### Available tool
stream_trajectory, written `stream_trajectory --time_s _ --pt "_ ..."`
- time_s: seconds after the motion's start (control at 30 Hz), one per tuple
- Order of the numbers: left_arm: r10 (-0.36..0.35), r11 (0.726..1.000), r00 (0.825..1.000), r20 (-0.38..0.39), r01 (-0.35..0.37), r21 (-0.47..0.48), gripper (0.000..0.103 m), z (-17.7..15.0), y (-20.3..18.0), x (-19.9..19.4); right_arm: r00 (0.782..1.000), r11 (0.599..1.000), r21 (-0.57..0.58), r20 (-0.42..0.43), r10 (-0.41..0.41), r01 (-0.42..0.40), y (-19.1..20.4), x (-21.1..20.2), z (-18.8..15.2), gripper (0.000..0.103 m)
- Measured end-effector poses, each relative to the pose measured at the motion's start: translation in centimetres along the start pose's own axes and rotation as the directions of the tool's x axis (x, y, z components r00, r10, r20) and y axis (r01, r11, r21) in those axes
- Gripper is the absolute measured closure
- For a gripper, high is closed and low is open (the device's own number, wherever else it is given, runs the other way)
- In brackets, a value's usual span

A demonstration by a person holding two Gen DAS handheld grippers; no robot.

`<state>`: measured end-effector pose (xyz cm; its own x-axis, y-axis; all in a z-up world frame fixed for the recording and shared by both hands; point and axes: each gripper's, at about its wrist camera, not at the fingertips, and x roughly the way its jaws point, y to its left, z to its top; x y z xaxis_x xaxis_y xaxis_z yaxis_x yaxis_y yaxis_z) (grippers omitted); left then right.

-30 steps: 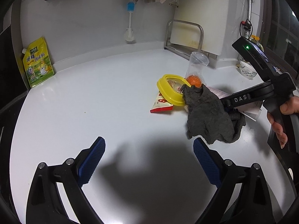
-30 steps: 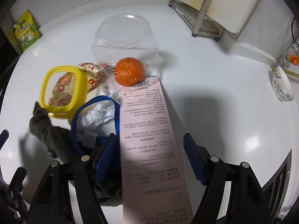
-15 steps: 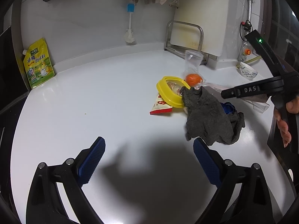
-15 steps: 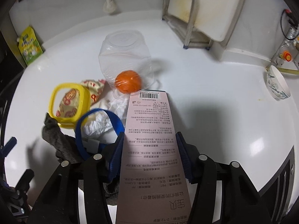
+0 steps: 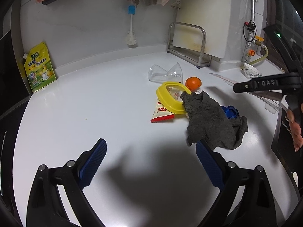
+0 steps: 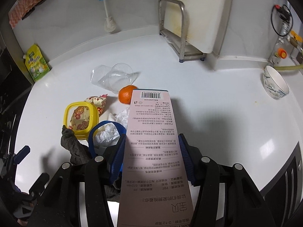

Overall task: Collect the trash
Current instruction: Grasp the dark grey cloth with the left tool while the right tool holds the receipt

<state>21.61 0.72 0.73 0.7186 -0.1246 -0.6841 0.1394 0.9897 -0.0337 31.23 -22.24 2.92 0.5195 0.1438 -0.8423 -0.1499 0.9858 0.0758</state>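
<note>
Left wrist view: left gripper [image 5: 150,162] jaws apart, nothing between them, above bare white counter [image 5: 94,102]. Grey rag [image 5: 210,124] lies just right of the yellow lid [image 5: 170,97]; orange [image 5: 193,83] just behind the lid. Right wrist view: right gripper [image 6: 152,156] has just been closing and is clamped on the pink package [image 6: 151,141], which is held above the counter, right of the lid.

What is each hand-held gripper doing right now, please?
Left hand-held gripper: open, empty.
Right hand-held gripper: jaws just closed, gripping the pink package.
</note>
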Motion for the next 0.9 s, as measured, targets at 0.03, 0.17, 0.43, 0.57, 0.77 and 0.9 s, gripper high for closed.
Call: stream_trajectory --time_s 0.03,0.17,0.43,0.57,0.77,0.9 --pt "0.002 1.000 1.000 0.000 -0.002 -0.002 0.010 0.1 0.0 0.1 1.000 1.000 0.003 0.006 0.003 -0.003 -0.1 -0.2 -0.2 0.050" --pt "0.020 1.000 1.000 0.016 -0.020 -0.011 0.010 1.0 0.3 0.2 0.999 1.000 0.011 0.031 0.015 -0.015 -0.3 -1.1 -1.2 0.050" --pt "0.009 0.999 1.000 0.000 -0.009 -0.035 0.010 2.3 -0.3 1.1 0.996 0.999 0.038 0.088 0.030 -0.033 -1.5 -3.2 -3.3 0.050" --pt "-0.025 0.999 0.999 -0.033 0.023 -0.048 0.010 1.6 -1.8 1.6 0.993 0.998 0.052 0.118 0.015 -0.021 -2.4 -4.3 -4.6 0.050" --pt "-0.040 0.998 0.999 -0.031 0.038 -0.050 0.010 0.8 -4.8 1.9 0.989 0.995 0.095 0.140 -0.046 0.033 -4.5 -5.4 -7.5 0.050" --pt "-0.030 0.999 0.999 -0.034 0.029 -0.032 0.009 0.3 -7.2 2.7 0.983 0.991 0.116 0.169 -0.079 0.060 -5.8 -6.3 -9.5 0.050"
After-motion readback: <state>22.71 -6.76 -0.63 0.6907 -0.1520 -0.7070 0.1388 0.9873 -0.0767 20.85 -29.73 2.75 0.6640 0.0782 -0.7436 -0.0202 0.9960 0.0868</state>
